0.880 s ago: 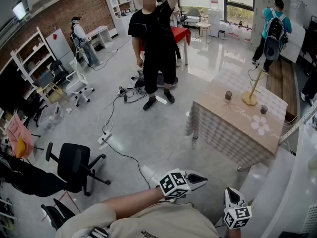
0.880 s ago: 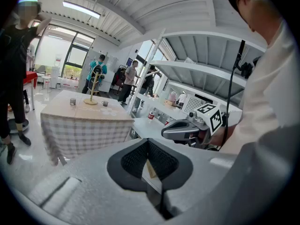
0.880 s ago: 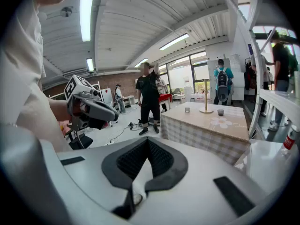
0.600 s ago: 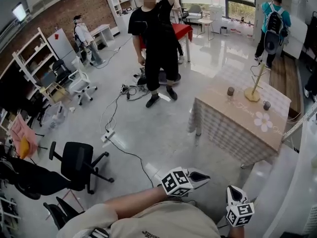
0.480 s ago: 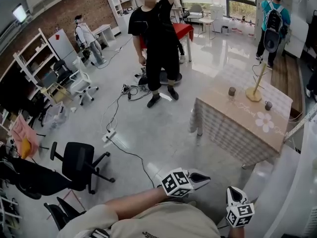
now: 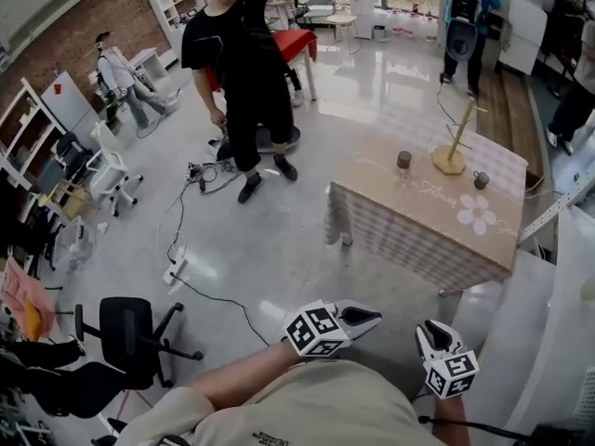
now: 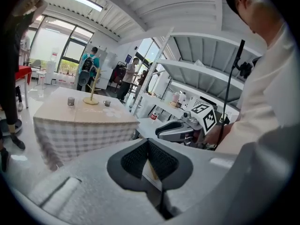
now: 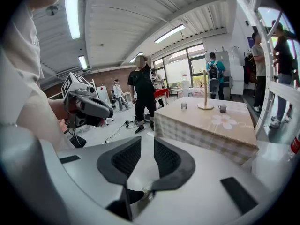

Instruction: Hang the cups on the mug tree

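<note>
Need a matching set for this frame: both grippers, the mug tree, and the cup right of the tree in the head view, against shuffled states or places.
Things:
1. left gripper
2. right gripper
3. mug tree
4. cup right of the tree

States or places:
A. upright on the table, pegs bare
B. jaws slightly apart, nothing between them
C. on the table, beside the flower print
D. jaws together, nothing between them

Pairs: 1-D, 2-B, 3-A, 4-C
</note>
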Available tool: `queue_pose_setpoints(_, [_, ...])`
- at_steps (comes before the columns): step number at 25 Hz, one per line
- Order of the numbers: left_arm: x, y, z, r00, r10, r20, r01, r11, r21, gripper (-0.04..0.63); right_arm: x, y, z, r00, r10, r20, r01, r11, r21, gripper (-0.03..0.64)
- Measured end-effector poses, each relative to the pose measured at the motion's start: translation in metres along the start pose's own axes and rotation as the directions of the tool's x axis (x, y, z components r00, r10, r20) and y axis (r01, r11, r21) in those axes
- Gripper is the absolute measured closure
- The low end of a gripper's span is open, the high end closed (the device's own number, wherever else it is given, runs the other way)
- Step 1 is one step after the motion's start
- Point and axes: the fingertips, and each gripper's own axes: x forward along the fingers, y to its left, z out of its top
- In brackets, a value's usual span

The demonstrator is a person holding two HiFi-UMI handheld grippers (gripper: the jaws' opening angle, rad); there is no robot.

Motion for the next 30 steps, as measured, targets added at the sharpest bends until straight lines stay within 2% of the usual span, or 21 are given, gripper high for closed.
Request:
queue_pose_setpoints(3, [0.007,0.029,0.026,0.998,-0.068,-0.012,0.068,0.998,0.009,0.588,0.023,-0.017,0.03,0.998,-0.06,-0.011,0.06,0.998,-0.004,0.52])
queue_pose_setpoints(7, [0.005,0.063,0.062,0.99,-0.136,-0.036,0.138,0.989,0.06,0.588,0.061,-0.039,0.082,0.994,-0.108,0.018,0.108,0.994,-0.008,0.52])
queue_pose_setpoints(11, [0.014,0.095,0.072,0.982,-0.174,-0.067,0.178,0.982,0.059,0.588,0.088,-0.073,0.096,0.982,-0.187,0.014,0.188,0.982,-0.016,0.52])
queue_pose_setpoints(15, [0.018,0.119,0.091,0.978,-0.201,-0.057,0.203,0.978,0.042,0.588,0.1,-0.101,0.107,0.975,-0.221,-0.01,0.221,0.975,-0.019,0.505])
queue_pose_setpoints(21, [0.036,0.158,0.119,0.984,-0.176,-0.039,0.178,0.983,0.049,0.587,0.116,-0.191,0.116,0.955,-0.294,-0.034,0.293,0.956,-0.018,0.464])
queue_pose_setpoints(30, [0.111,0.227,0.192,0.998,-0.064,-0.013,0.064,0.998,-0.011,0.586,0.175,-0.401,0.125,0.94,-0.326,-0.103,0.321,0.945,-0.061,0.429])
